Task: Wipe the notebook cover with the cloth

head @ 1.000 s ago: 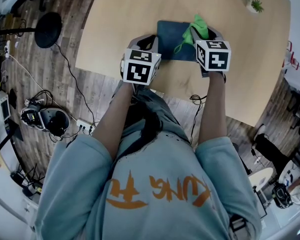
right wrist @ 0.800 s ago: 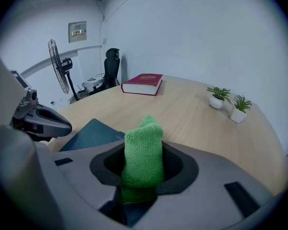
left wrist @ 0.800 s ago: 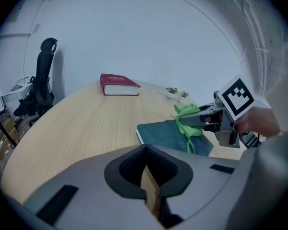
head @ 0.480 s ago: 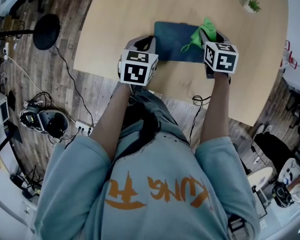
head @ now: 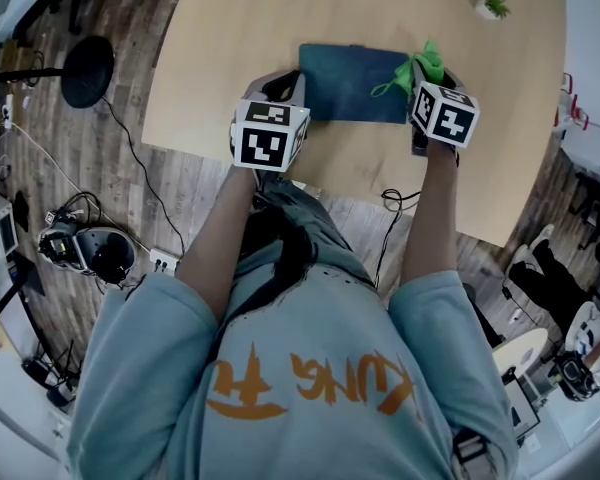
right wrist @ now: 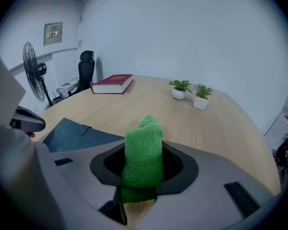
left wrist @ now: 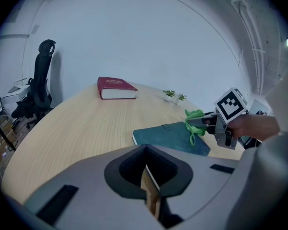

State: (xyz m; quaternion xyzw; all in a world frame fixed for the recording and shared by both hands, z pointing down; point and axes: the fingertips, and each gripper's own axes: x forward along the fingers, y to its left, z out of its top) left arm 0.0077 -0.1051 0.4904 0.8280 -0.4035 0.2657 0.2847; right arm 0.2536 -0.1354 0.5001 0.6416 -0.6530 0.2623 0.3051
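Cloth (right wrist: 144, 150) is being pinched between the closed jaws of the right gripper (right wrist: 140, 178). A green bunch is standing up out of the claw and a loose tail is drooping below it. The dark teal notebook (head: 352, 83) is being shown flat on the table (head: 230, 28), ahead of that claw and off to its left. Only the notebook's right end is lying beneath the claw's tip. Whether the cloth is already being pressed onto the cover or merely dangled over it cannot be told from these views.

The notebook's long axis is being presented crosswise to both claws, running from the right claw's tip away to its left. The left gripper (left wrist: 151, 195) is being held at the far end of that axis with its jaws together on nothing. From that claw, the notebook is lying just ahead and to the right. Contact between the two cannot be confirmed.

The right claw is the one nearer the work, since the cloth is being carried in it. The coming stroke is judged to be a leftward drag along the cover's length, toward the left claw. The notebook is likely to be pushed that way unless it is being braced at its left end.
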